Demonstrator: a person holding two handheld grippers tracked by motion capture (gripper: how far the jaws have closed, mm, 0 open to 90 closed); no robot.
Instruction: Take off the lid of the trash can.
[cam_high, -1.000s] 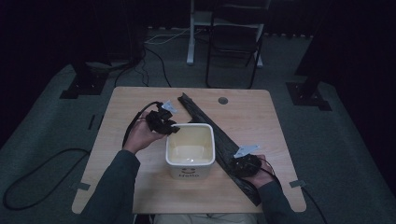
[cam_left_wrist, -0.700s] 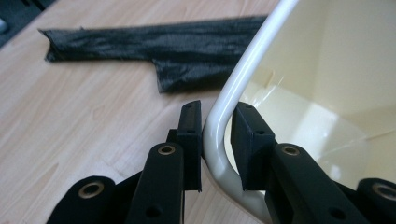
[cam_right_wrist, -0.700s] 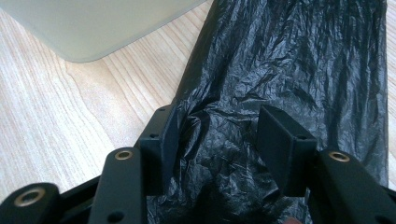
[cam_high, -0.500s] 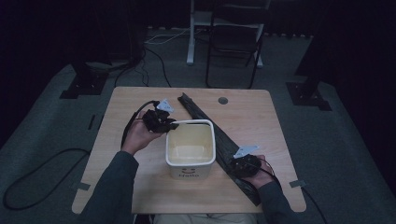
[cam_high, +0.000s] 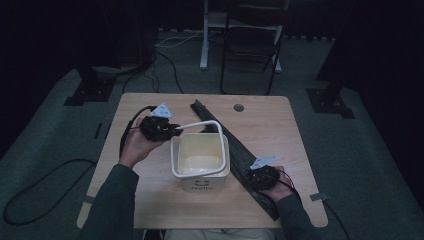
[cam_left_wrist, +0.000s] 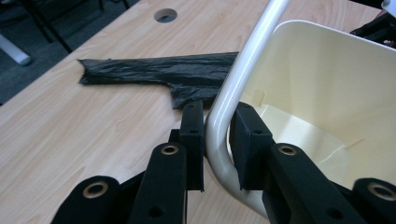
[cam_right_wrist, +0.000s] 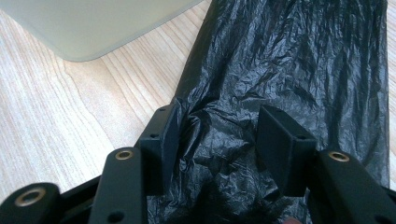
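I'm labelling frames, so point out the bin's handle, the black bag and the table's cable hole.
handle (cam_left_wrist: 243, 65), left gripper view, straight bar
black bag (cam_right_wrist: 289, 56), right gripper view, crinkled middle
cable hole (cam_high: 238, 107), high view, centre

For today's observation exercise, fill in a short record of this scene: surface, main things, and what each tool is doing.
surface: wooden table
container: cream bin, upright, a white hoop raised at one side
sheet: black plastic bag, flat, running diagonally behind and beside the bin
left tool: jaws have just been closing, now around the hoop's corner
right tool: pads spread over the crumpled bag, resting on it; no clear pinch
bin contents: nothing seen inside
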